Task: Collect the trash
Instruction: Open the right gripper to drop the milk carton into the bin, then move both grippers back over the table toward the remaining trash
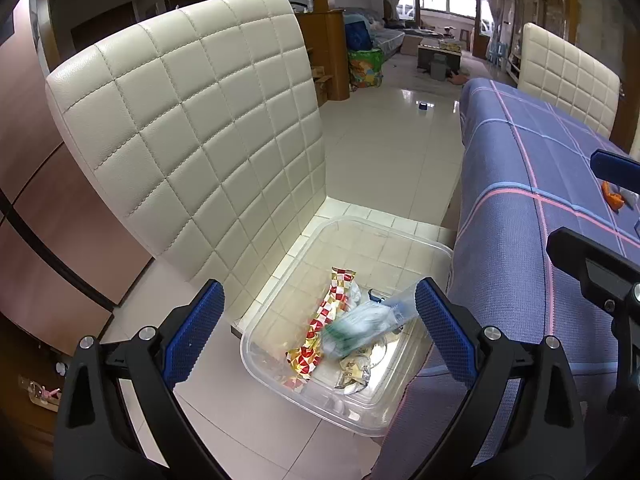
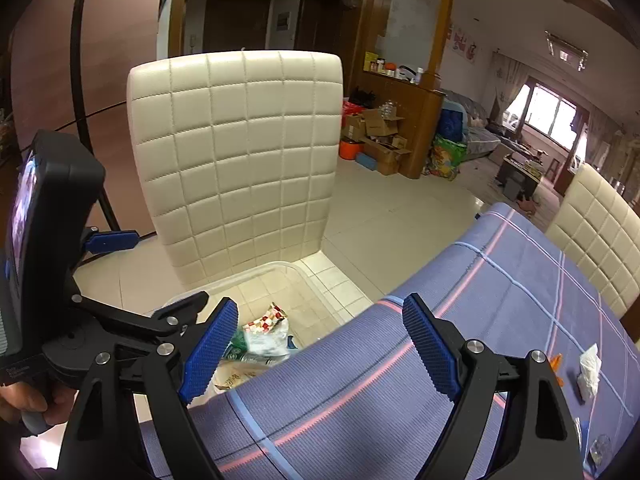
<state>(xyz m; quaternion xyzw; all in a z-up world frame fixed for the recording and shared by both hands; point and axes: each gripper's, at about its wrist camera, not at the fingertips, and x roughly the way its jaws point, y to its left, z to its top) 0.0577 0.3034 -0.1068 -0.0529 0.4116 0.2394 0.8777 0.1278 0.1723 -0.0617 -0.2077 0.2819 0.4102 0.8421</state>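
Left wrist view
- Bin: a clear plastic bin (image 1: 280,296) sits on the seat of a cream quilted chair (image 1: 192,128), its right rim close against the hanging edge of the tablecloth (image 1: 516,216).
- Trash in bin: a red-and-white checked wrapper (image 1: 332,312) lies along the bottom; a blurred green-and-white wrapper (image 1: 360,326) lies over it; a crumpled clear piece (image 1: 354,372) is nearer the front wall.
- Open room: bare tiled floor (image 1: 384,140) runs between chair back and table edge toward the far room.
- Edges: the chair back rises just behind and left of the bin; the table edge drops steeply on the right.
- Left gripper (image 1: 320,328): jaws wide apart, nothing between the pads, angled down over the bin's near half.
- On the table: an orange scrap (image 1: 612,196) lies at the far right, partly hidden by part of the other gripper.

Right wrist view
- Right gripper (image 2: 320,348): jaws wide apart with nothing clamped; its left fingertip (image 2: 208,348) is over the bin, its right one over the cloth.
- Bin: only its far half (image 2: 280,270) shows past the table edge, wrappers visible inside.
- Left hand (image 2: 28,404): wrapped round the other tool's handle at lower left.
- Trash on table: a white crumpled piece (image 2: 590,368) and an orange scrap (image 2: 556,362) lie near each other at the right, well apart from the bin.
- Open room: the cloth between the jaws and that trash is bare; a second cream chair (image 2: 600,232) stands beyond the far table edge.
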